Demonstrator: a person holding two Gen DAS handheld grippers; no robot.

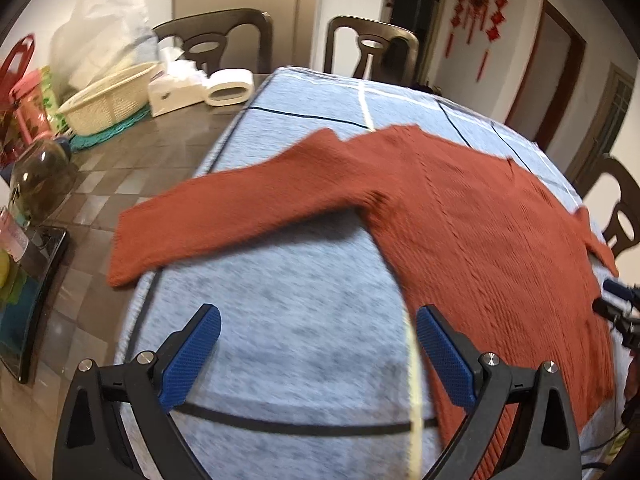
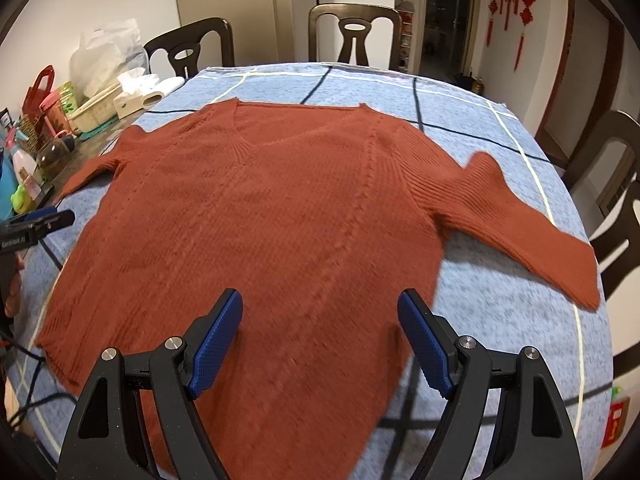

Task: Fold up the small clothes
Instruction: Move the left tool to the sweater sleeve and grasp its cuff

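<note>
The rust-red knitted sweater (image 2: pixel 280 216) lies spread flat, front up, on a blue checked cloth (image 2: pixel 500 320) covering the table (image 1: pixel 100 184), neckline at twelve o'clock and hem toward six in the right wrist view, both sleeves flung outward; no fold looks made yet, so the step in hand is likely the first sleeve fold. Going from the left: the left gripper (image 1: pixel 318 354) hangs over bare cloth with its blue pads spread wide and nothing between them, the left sleeve (image 1: pixel 224 220) lying ahead at about eleven o'clock, its cuff draped past the cloth's edge onto the table. To do this well, I would take that cuff by its edge, lift only enough to clear the knit, and lay the sleeve across the chest without dragging the body askew. The right gripper (image 2: pixel 320 338), equally wide apart and empty, hovers above the sweater's lower body near the hem; the right sleeve (image 2: pixel 532 224) stretches toward three o'clock and calls for the mirrored move. As for containers, a cream woven basket (image 1: pixel 110 98) sits at ten o'clock in the left wrist view; what it holds cannot be told.
</note>
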